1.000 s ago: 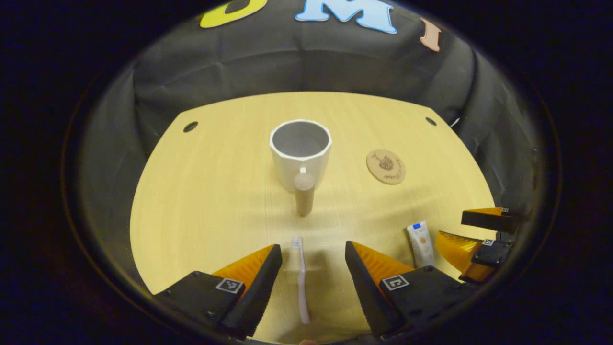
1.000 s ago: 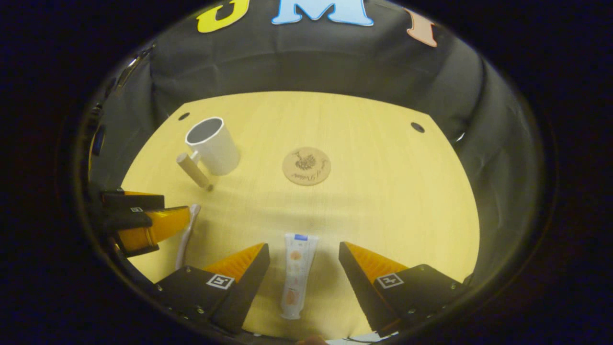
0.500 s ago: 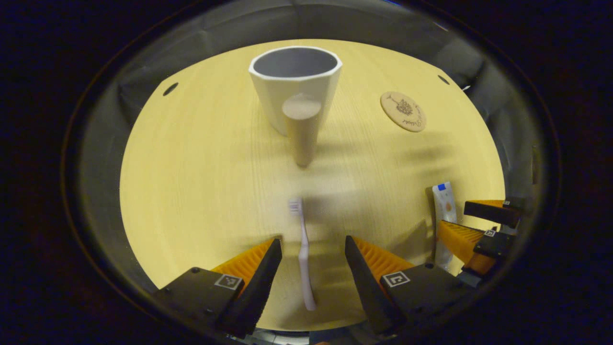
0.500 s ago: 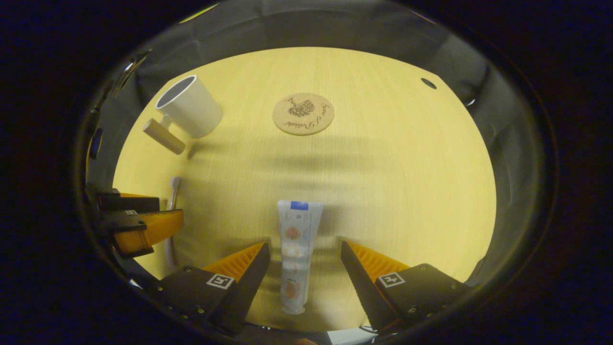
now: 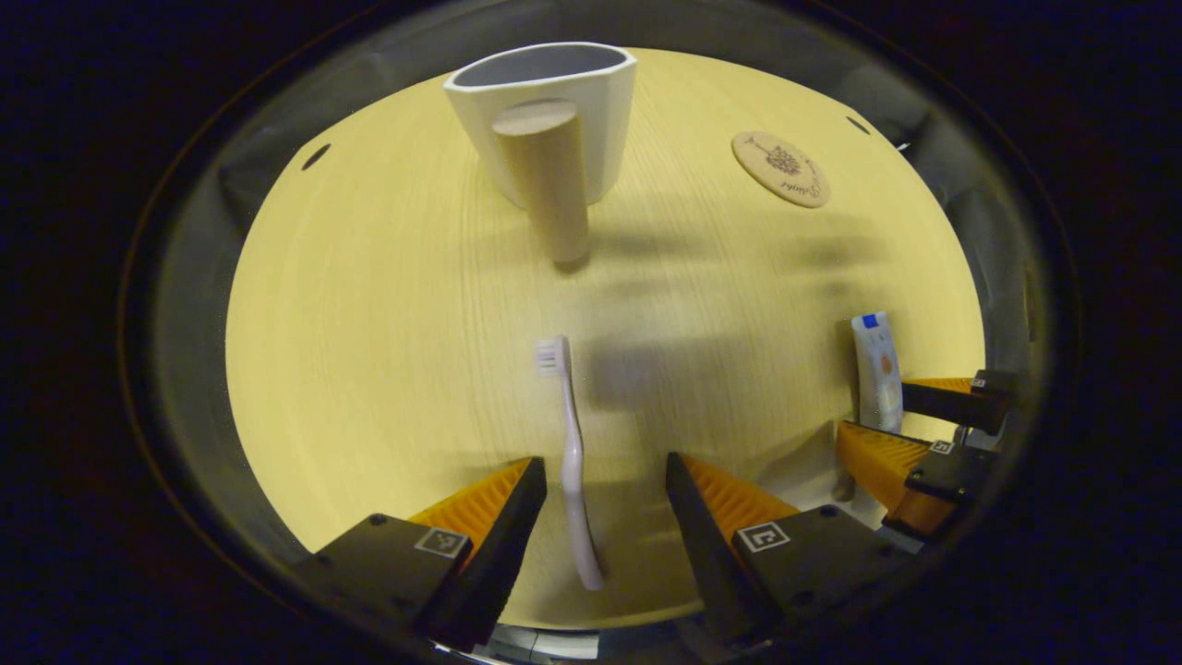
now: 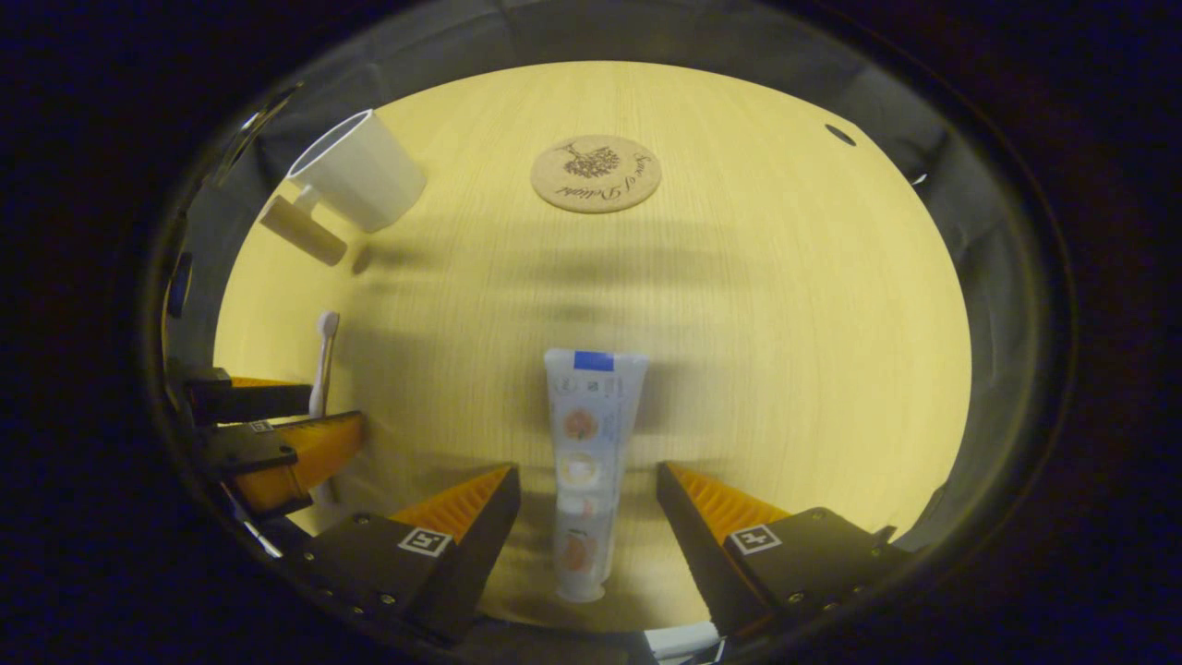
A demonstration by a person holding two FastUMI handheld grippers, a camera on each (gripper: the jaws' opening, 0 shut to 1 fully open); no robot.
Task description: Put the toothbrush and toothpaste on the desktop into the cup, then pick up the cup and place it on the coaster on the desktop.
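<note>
On the yellow worktop (image 5: 369, 323), the left gripper (image 5: 605, 494) is spread wide around the toothbrush (image 5: 570, 443), which lies flat, touched by neither finger. The cup (image 5: 554, 111) stands beyond it, the coaster (image 6: 597, 174) to the cup's right. The right gripper (image 6: 588, 499), likewise spread, straddles the toothpaste (image 6: 588, 443) without gripping.

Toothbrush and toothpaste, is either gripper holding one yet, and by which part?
Nothing is held. The left gripper is open astride the toothbrush handle; the right gripper is open astride the toothpaste tube's lower half.
</note>
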